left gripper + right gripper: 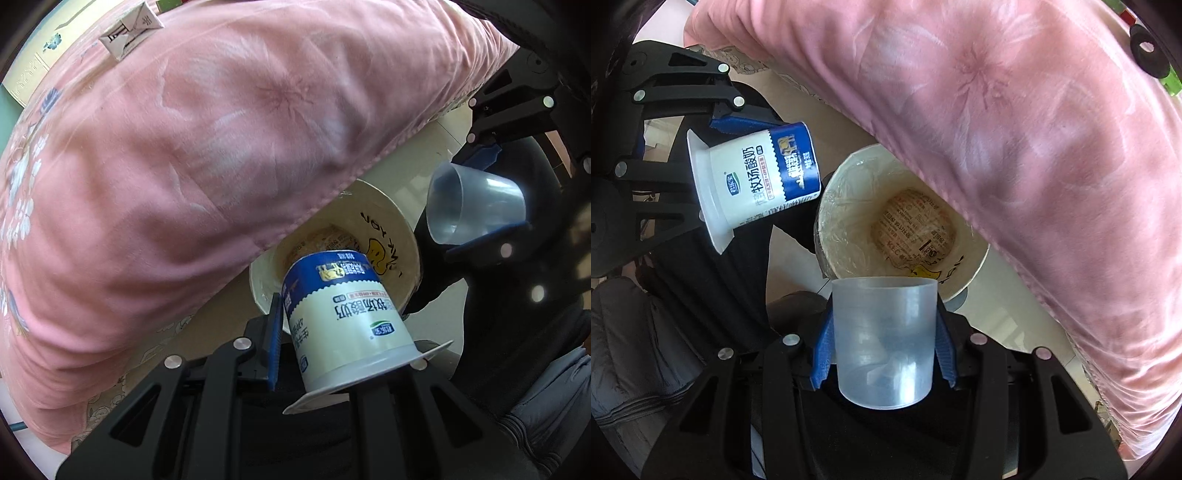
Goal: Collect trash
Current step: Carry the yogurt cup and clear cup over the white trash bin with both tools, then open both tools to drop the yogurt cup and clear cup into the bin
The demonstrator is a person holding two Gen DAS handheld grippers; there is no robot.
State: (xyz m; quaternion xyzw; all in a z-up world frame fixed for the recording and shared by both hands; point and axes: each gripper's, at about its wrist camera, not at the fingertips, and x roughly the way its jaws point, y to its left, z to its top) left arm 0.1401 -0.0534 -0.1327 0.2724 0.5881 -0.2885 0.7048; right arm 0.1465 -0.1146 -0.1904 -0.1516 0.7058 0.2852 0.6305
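My left gripper (332,328) is shut on a blue and white yogurt cup (343,317), held base-forward just above a round white paper bin (399,229). The same yogurt cup (757,177) shows at the left of the right wrist view, beside the bin (846,218), which has a clear liner and printed paper at its bottom. My right gripper (884,339) is shut on a translucent plastic cup (884,339), mouth toward the bin's near rim. That plastic cup (476,206) also shows at the right of the left wrist view.
A large pink floral quilt (184,155) hangs over the bed edge and covers part of the bin; it also fills the upper right of the right wrist view (1034,129). A small folded white carton (129,29) lies on the quilt. The operator's dark clothing (646,332) is at left.
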